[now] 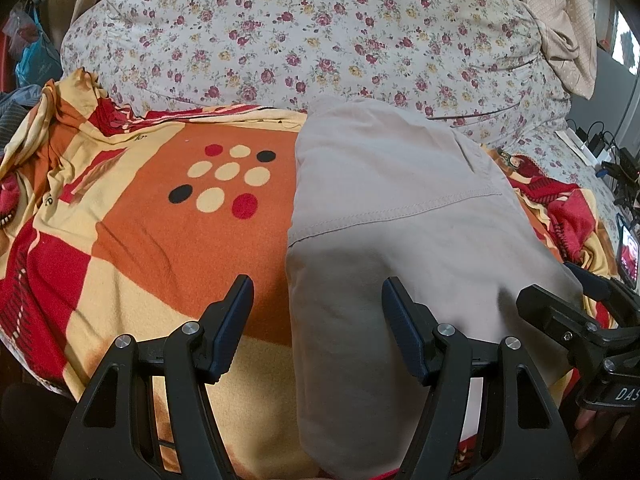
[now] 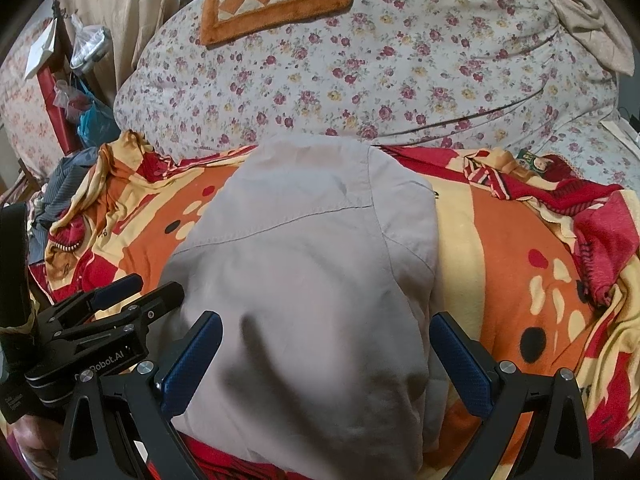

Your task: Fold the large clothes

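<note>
Now folded beige garment [image 2: 304, 280] on patterned blanket [image 1: 160, 220], both grippers' fingers apart.

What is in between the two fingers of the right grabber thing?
The folded beige garment lies between them. The right gripper is open and its fingers do not pinch the cloth. The right wrist view shows this.

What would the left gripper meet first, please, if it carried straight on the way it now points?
Probably the left edge of the beige garment lying on the orange blanket; the open left gripper straddles that edge, though depth is unclear.
</note>
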Demonstrator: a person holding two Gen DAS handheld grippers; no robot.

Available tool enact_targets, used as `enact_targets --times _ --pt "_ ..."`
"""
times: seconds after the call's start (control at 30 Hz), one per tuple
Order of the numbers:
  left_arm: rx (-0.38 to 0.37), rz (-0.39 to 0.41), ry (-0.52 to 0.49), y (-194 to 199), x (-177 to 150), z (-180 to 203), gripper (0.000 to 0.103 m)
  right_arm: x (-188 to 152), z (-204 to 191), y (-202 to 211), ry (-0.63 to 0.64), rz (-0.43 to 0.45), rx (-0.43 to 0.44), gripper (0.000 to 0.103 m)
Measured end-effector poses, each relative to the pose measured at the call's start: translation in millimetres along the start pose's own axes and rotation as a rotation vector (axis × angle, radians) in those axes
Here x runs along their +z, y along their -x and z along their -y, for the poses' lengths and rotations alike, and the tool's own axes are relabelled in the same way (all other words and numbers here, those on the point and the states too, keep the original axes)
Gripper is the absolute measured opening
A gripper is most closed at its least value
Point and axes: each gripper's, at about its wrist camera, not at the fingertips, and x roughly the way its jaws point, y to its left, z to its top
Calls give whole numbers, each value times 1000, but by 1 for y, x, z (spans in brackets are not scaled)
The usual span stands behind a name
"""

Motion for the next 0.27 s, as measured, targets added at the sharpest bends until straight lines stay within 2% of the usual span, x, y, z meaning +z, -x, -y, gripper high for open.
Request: enact_targets --times 0.27 --pt "1 16 -8 -4 2 -5 67 0 0 -1 0 1 0 102"
